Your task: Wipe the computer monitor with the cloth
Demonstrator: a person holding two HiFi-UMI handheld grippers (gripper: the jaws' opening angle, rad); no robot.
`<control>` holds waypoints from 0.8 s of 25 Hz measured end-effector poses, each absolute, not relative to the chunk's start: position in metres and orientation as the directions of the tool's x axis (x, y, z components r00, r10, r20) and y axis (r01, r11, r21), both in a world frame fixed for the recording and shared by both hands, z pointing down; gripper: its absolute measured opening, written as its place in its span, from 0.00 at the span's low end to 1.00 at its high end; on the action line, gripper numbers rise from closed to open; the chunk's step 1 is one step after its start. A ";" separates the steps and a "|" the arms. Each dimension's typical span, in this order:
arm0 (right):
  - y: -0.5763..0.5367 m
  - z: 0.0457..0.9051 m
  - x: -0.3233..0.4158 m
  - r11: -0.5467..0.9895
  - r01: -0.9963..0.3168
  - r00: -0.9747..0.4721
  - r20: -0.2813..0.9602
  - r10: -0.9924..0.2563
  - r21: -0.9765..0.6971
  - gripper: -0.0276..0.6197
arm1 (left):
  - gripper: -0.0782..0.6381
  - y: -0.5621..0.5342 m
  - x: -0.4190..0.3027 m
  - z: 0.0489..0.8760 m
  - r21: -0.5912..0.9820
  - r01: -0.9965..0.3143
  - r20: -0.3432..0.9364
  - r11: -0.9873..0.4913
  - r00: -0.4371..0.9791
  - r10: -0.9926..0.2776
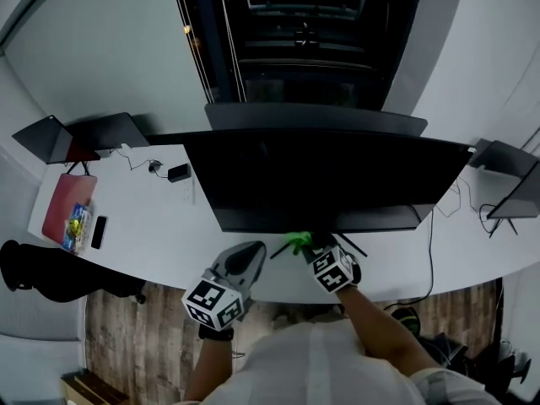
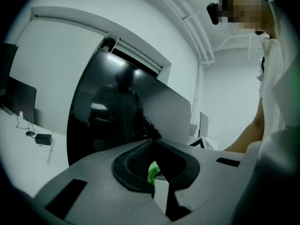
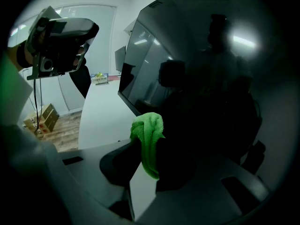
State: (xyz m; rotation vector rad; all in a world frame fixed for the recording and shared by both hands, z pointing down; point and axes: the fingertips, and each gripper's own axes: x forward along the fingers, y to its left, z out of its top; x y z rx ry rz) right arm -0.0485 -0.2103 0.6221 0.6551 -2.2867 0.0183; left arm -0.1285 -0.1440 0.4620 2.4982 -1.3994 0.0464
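Right gripper (image 1: 312,245): clamping a green cloth (image 1: 297,243) near the monitor's (image 1: 321,180) lower edge; left gripper (image 1: 251,254): jaws sitting pressed together, carrying nothing

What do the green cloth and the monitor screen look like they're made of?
Green cloth: probably microfibre or terry; nubby matte pile, drooping in soft folds from the right gripper. Monitor screen: glossy dark glass or plastic, can't tell which; it mirrors a silhouette and lights.
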 end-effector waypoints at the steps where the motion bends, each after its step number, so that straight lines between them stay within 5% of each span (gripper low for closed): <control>1: -0.211 0.622 -0.043 0.868 -0.465 -0.589 0.669 -0.452 0.177 0.15 | 0.14 -0.146 -0.123 0.462 0.224 -0.838 0.161 -0.497 0.535 -0.829; 20: -0.225 0.621 0.032 0.857 -0.482 -0.580 0.668 -0.466 0.179 0.15 | 0.14 -0.172 -0.049 0.464 0.223 -0.813 0.168 -0.538 0.576 -0.800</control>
